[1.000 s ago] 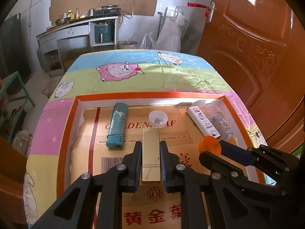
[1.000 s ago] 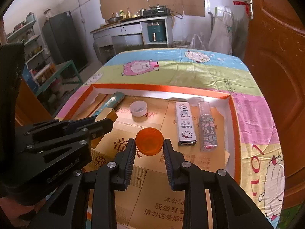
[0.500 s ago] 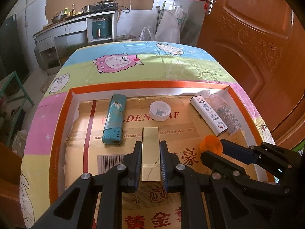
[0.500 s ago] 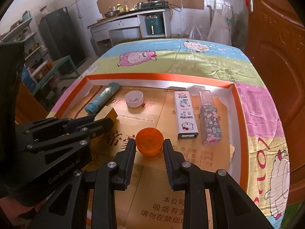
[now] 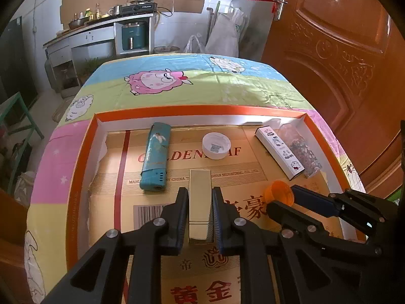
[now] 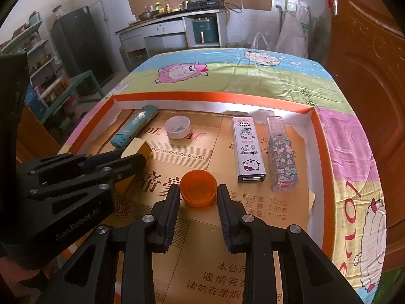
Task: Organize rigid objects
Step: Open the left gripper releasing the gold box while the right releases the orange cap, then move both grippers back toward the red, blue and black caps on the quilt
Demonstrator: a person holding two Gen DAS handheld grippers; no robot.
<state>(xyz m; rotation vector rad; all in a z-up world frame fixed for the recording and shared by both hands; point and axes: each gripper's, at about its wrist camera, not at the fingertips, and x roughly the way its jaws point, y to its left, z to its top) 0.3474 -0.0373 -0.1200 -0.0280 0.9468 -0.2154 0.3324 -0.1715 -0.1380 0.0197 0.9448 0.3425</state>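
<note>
Both tongs closer to tray (image 5: 83, 157) than a second ago — left gripper (image 5: 200, 215) clamps gold bar (image 5: 200, 197), right gripper (image 6: 198, 202) clamps orange cap (image 6: 198, 187), white cap (image 5: 216, 145) at 12 o'clock; placing soon.

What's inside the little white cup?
The white cup lies open side up in the orange tray. Inside it sits a small grey patch, perhaps a label or scrap. It is too small to tell what.
</note>
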